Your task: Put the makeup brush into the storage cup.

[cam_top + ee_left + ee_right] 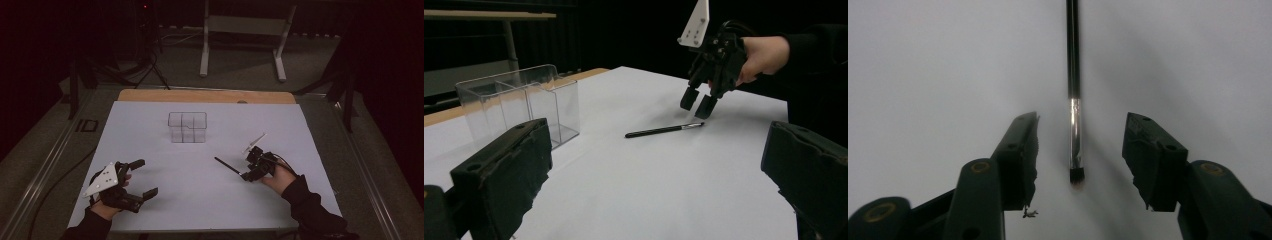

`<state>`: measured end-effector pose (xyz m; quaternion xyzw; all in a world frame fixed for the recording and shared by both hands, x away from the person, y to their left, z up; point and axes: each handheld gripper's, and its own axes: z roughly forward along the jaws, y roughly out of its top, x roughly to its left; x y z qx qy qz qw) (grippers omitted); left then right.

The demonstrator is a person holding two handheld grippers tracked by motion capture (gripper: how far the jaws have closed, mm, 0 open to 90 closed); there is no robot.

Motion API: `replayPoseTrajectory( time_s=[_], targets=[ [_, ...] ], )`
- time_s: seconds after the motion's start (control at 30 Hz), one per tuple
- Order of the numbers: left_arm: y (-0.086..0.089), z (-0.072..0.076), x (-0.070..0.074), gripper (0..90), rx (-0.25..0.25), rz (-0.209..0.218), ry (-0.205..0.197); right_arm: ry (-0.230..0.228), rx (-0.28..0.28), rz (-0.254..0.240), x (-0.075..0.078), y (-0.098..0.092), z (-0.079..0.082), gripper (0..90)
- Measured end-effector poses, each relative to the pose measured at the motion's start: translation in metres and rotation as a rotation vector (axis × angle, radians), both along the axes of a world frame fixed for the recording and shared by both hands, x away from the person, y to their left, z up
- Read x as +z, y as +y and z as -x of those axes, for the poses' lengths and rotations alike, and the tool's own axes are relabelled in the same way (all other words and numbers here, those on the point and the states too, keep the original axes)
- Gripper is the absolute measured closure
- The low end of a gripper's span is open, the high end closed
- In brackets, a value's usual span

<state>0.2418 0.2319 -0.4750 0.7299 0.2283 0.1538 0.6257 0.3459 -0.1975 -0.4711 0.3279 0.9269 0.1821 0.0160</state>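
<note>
A thin brush [227, 166] with a black handle, silver ferrule and short dark tip lies flat on the white sheet [200, 200], right of centre. My right gripper [247, 167] hangs tilted down over the brush's tip end. In the right gripper view the brush [1074, 100] lies between the jaws with a gap on each side, so my right gripper [1081, 120] is open. My left gripper [146, 177] rests at the front left, open wide and holding nothing. From the left gripper view, the brush [664, 130] lies just under the right gripper [696, 107].
A clear plastic box [187, 127] with inner dividers stands upright near the sheet's far middle, also in the left gripper view [519, 105]. A wooden table edge [205, 96] borders the far side. A pale metal stand [245, 25] sits on the floor beyond.
</note>
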Motion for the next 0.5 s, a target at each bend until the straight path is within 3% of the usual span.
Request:
replayPoseTrajectory(
  time_s=[0.27, 0.5],
  targets=[
    [0.0, 0.0, 0.0, 1.3, 0.002, 0.001, 0.004, 0.015, 0.031, 0.068, -0.007, 0.009, -0.002, 61.6],
    [0.0, 0.0, -0.001, 1.3, -0.002, -0.006, 0.005, 0.036, 0.032, 0.104, -0.014, 0.013, -0.007, 65.6]
  ],
)
